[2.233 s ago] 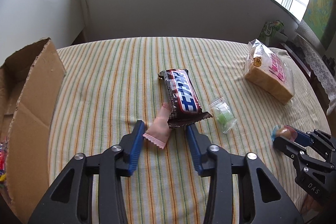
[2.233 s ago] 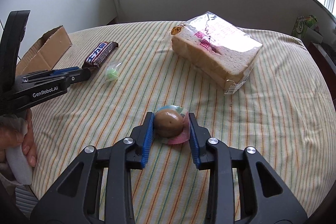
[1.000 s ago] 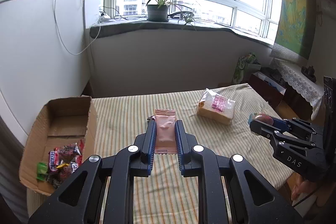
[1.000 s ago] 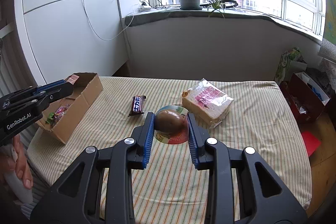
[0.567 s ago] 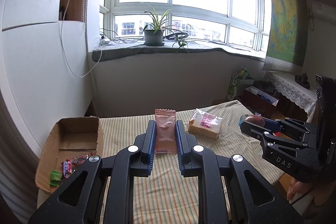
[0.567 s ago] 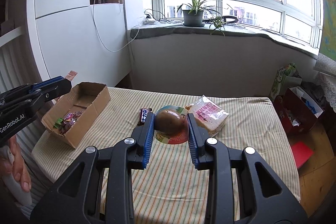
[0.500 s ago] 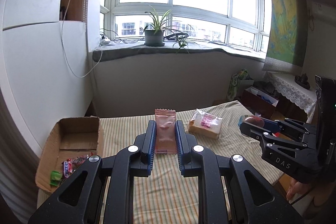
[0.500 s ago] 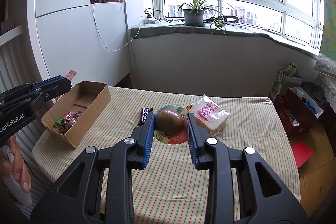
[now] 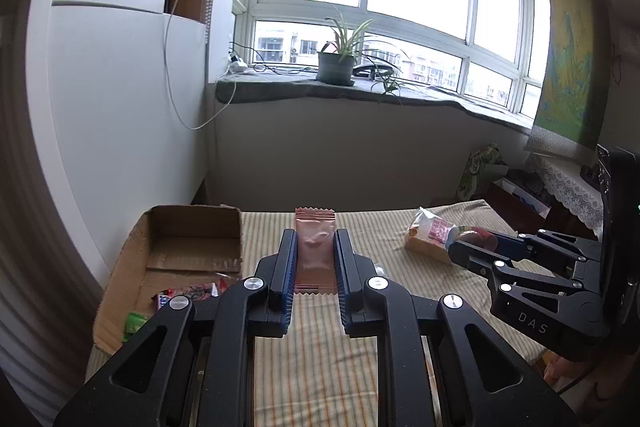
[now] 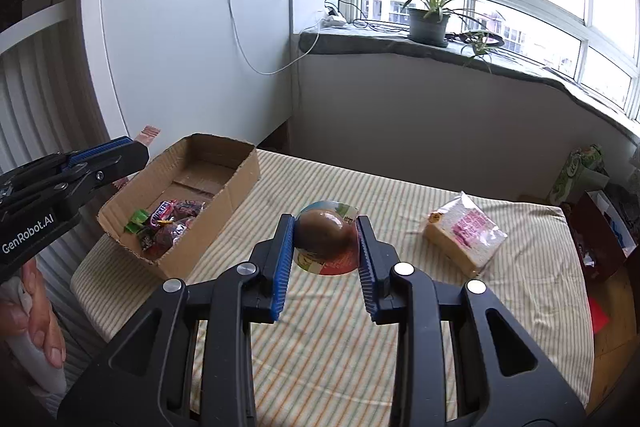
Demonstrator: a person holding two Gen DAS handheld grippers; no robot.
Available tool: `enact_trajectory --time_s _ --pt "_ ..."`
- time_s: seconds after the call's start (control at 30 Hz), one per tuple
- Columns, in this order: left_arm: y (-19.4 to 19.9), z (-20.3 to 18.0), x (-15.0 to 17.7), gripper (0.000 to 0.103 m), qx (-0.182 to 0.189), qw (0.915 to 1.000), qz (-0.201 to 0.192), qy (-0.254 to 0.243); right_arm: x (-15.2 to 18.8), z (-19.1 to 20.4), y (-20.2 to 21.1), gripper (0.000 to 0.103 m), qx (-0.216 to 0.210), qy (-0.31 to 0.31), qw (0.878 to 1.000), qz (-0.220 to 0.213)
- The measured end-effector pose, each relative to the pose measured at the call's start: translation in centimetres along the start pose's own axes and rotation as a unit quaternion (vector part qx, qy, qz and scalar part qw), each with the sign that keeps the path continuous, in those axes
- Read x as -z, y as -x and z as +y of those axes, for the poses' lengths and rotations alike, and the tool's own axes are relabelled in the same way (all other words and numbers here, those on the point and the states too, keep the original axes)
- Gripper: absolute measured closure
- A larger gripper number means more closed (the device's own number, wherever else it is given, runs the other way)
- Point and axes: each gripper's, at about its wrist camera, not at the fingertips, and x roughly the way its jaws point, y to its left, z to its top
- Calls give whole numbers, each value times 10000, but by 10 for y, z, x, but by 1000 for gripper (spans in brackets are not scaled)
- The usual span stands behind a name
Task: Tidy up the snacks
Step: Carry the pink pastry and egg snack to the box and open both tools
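Left gripper (image 9: pixel 315 267) is clamped on a pink sachet (image 9: pixel 314 251), pads on its two long edges, packet upright with the crimped top sticking out past the fingertips. Looks light and soft, film wrapper; side pinch near mid-length seems right, squeezing harder would likely just crush the contents. Right gripper (image 10: pixel 325 247) is clamped on a brown egg-shaped snack (image 10: pixel 322 235) in a round colourful wrapper, pads on opposite sides at the widest part. Rounded and glossy, so my guess is slippery and prone to rotating or popping out if the grip shifts off centre. Both grippers are held up in the air above the striped tablecloth (image 10: pixel 400 327), pitched moderately downward, side by side; a hand (image 10: pixel 38 311) shows on the left gripper's handle. Cardboard box (image 10: pixel 236 183) with snacks already in it sits open at the table's left end, ahead-left of both tools. Bread bag (image 10: pixel 466 231) lies on the cloth, well apart from the box. Judgement: both items in transit to the box.
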Motion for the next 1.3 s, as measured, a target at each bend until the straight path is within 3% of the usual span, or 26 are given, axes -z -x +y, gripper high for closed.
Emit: enact_trajectory --time_s 0.27,0.4,0.63,0.9,0.97,1.0,1.03,1.07,1.13,1.3 --pt "16 78 15 87 -586 9973 32 452 -22 94 -37 72 -751 562 9956 62" --pt "24 105 19 87 -816 9950 20 575 -29 122 -47 72 -968 705 9928 38" --pt "16 125 19 87 -915 9938 36 638 -30 137 -77 72 -1093 755 9909 214" --pt "-32 145 37 86 -796 9917 534 859 -14 144 -135 70 -1378 755 9848 736" --pt "-40 149 41 84 -777 9907 650 904 -10 143 -144 62 -1345 723 9852 777" --pt "-43 151 42 82 -810 9899 687 943 -9 141 -147 55 -1354 675 9855 769" --pt "-44 155 44 70 -826 9890 702 1008 -8 140 -148 49 -1364 634 9857 765" --pt "-44 158 44 51 -849 9881 685 1083 -7 139 -150 47 -1359 609 9859 766" --pt "-40 165 46 33 -944 9865 545 1226 -6 138 -150 46 -1316 598 9866 749" --pt "-34 175 45 32 -1018 9849 482 1318 -5 144 -141 46 -1276 695 9871 669"
